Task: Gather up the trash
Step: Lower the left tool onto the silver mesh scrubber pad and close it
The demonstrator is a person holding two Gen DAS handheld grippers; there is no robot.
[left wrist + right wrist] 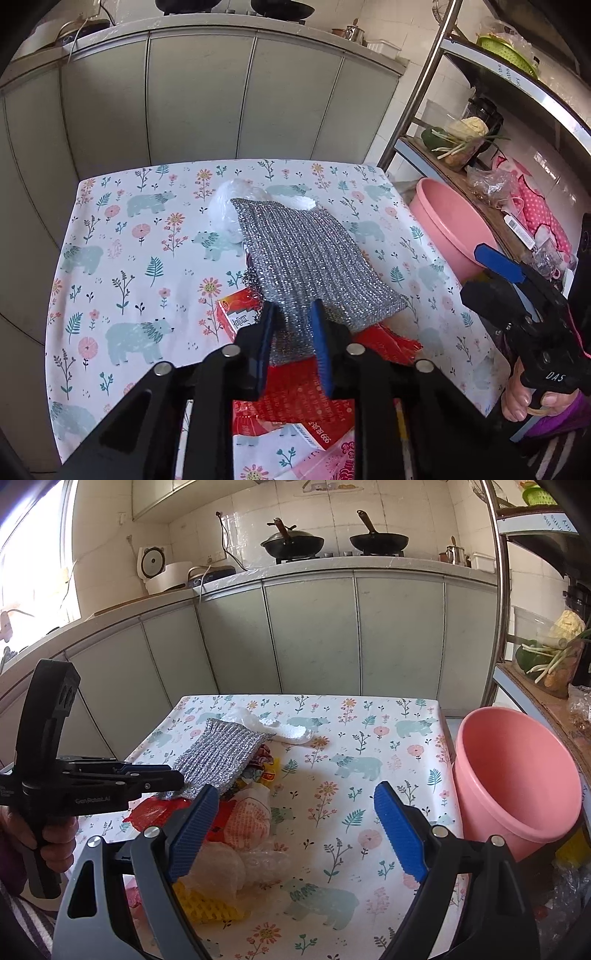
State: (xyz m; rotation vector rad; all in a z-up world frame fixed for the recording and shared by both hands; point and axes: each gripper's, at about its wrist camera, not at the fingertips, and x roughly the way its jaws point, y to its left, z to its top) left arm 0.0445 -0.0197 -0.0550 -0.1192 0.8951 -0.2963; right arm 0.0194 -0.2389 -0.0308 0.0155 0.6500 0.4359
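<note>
Left gripper clamps the silver scouring cloth!
Its jaws pinch the cloth's near edge atop the wrapper pile on the bench, likely bound for the pink bucket just beside; right gripper waits wide open, empty.

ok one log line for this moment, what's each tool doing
left tool: shut on silver scrub cloth | right tool: open, empty, above table | pink bucket: beside table, looks empty
</note>
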